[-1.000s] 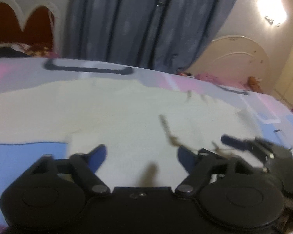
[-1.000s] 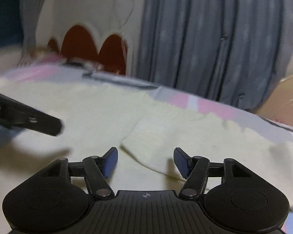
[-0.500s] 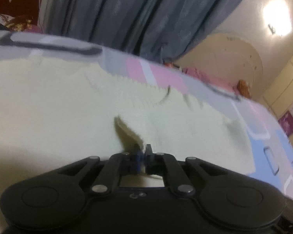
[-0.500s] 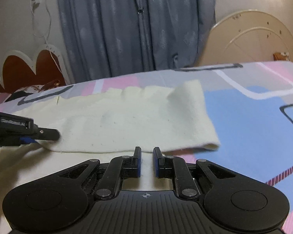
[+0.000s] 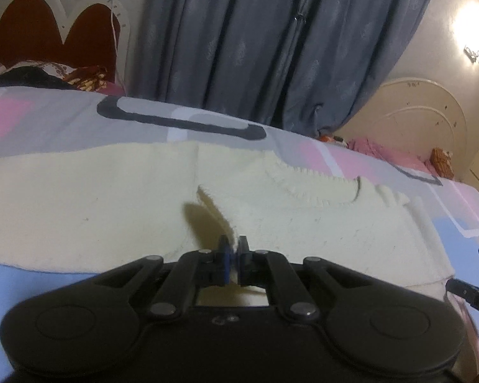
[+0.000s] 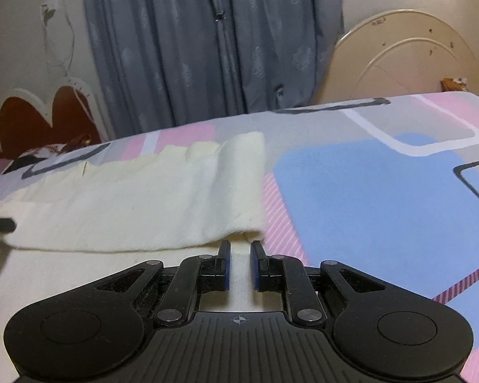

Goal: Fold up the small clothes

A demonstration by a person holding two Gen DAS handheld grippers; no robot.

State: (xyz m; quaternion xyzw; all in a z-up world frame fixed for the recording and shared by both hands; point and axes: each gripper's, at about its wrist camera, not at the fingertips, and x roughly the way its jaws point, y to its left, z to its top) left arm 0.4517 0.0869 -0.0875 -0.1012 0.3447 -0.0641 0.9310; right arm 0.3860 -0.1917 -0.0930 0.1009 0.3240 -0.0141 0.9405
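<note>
A cream knitted garment (image 5: 111,210) lies spread flat on the bed, its neckline (image 5: 313,188) at the far side. My left gripper (image 5: 234,245) is shut on a pinched ridge of this cloth that stands up in front of its fingers. In the right wrist view the garment (image 6: 143,204) ends in a folded sleeve edge (image 6: 246,172). My right gripper (image 6: 240,249) sits at the near hem with its jaws drawn close and cream cloth filling the narrow gap between them. The tip of the other gripper (image 6: 0,225) shows at the left edge.
The bed sheet (image 6: 367,191) has blue, pink and grey blocks. Grey curtains (image 5: 271,48) hang behind the bed. A red scalloped headboard (image 5: 48,35) stands far left, a cream arched board (image 6: 405,57) far right. A wall lamp (image 5: 472,28) glows.
Both grippers went from open to closed on the cream garment. The left one slid along the cloth and raised a pinched ridge. The right one swung to the sleeve end and then stayed still.
</note>
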